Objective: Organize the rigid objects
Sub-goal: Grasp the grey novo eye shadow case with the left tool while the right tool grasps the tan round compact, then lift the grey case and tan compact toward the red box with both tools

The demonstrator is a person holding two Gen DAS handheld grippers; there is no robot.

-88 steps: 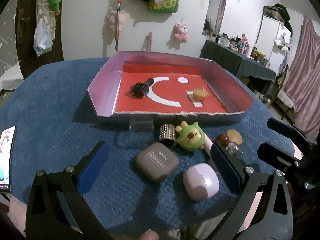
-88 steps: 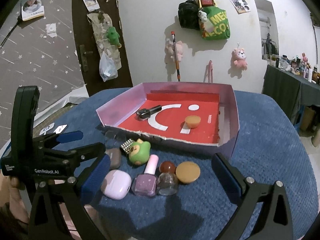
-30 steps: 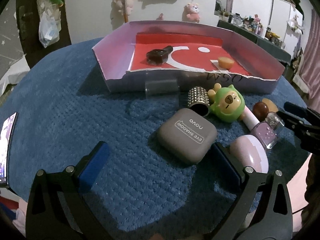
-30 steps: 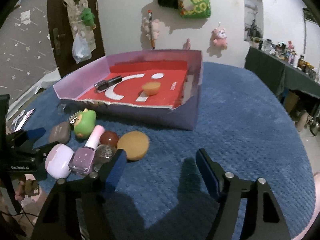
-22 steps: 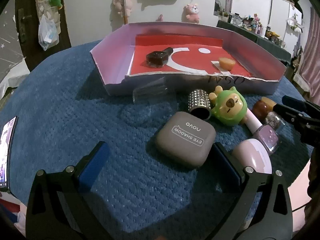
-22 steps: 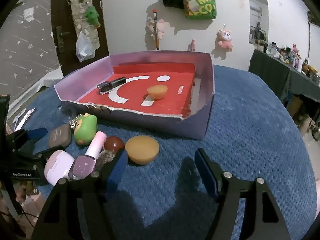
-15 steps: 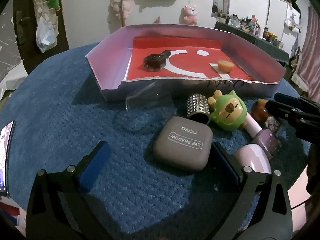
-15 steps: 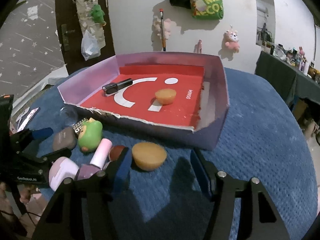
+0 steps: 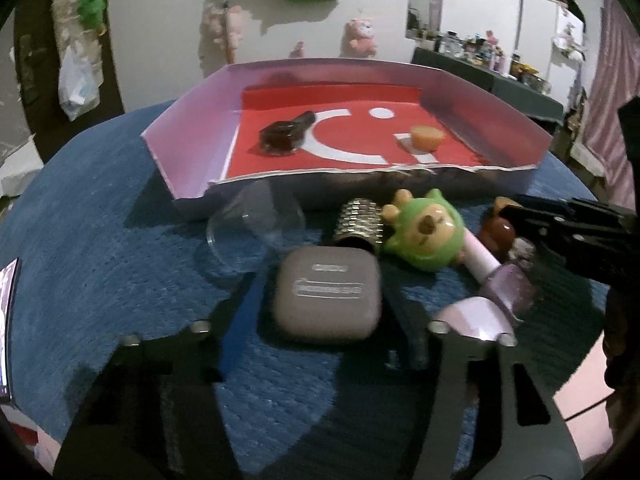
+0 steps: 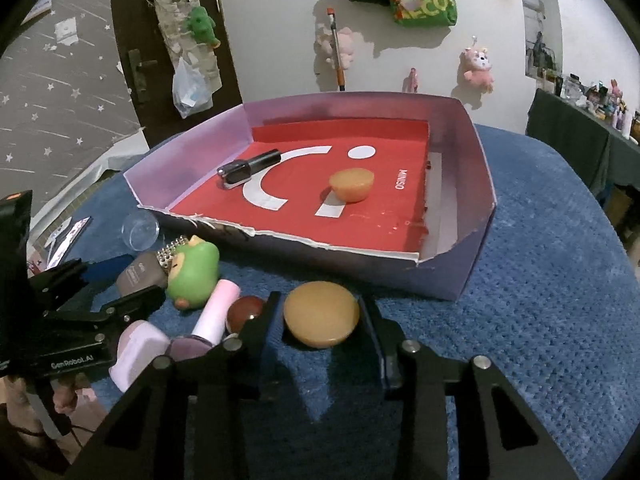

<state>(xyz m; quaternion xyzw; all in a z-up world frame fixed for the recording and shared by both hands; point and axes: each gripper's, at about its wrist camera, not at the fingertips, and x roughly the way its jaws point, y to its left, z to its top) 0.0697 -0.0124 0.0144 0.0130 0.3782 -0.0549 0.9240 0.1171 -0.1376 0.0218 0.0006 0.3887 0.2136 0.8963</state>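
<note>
My left gripper (image 9: pixel 320 294) has its jaws closing on a grey eyeshadow case (image 9: pixel 328 296) on the blue cloth, with a pad at each side of it. From the right wrist view the same gripper (image 10: pixel 120 284) holds the case (image 10: pixel 140 276). My right gripper (image 10: pixel 320 310) is closing too, its pads against a flat orange dome (image 10: pixel 320 314) that rests just in front of the box. The pink-walled box (image 10: pixel 476 168) has a red floor and holds a dark bottle (image 10: pixel 248 168) and a smaller orange dome (image 10: pixel 352 184).
Between the two grippers lie a green bear toy (image 9: pixel 424 232), a studded silver cylinder (image 9: pixel 358 224), a clear cup (image 9: pixel 256 232) on its side, a brown ball (image 9: pixel 496 234), a pink-capped polish bottle (image 9: pixel 504 284) and a pale pink case (image 9: pixel 472 320). A phone (image 9: pixel 8 320) lies at the far left.
Both grippers narrowed from wide open: the left around the grey case, the right around the orange dome. The clear cup tipped over toward the left wrist camera.
</note>
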